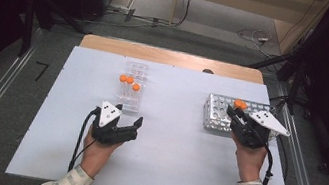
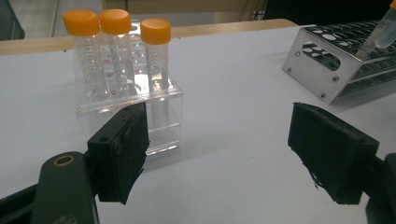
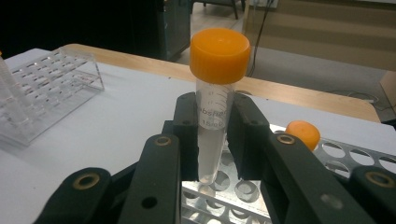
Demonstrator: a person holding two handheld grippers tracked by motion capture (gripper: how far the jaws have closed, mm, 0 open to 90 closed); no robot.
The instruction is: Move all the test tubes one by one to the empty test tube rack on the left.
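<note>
Nearest the person, the left gripper [image 1: 127, 126] rests low over the white table [image 1: 174, 145] at near left, its jaws standing wide apart with nothing between them; in the left gripper view only bare tabletop lies between the two black pads [image 2: 122, 149]. Just beyond it stands the clear plastic rack [image 1: 133, 87], holding three orange-capped tubes [image 2: 116, 51] upright, caps up, side by side at the rack's near end.

At the right, the right gripper [image 1: 232, 115] is clamped on a single tube [image 3: 214, 105], the pads pressing its clear body from both sides just under the cap. This tube stands upright, long axis vertical, orange cap [image 3: 219, 55] on top and tapered tip pointing down at the holes of the metal rack [image 1: 217, 114]. In the right gripper view its tip hangs just above the rack's perforated top; whether it touches cannot be told. A further orange cap [image 3: 303, 133] sits in the metal rack just past the held tube, to its right. The metal rack lies on the table's right side, well apart from the clear plastic rack.
</note>
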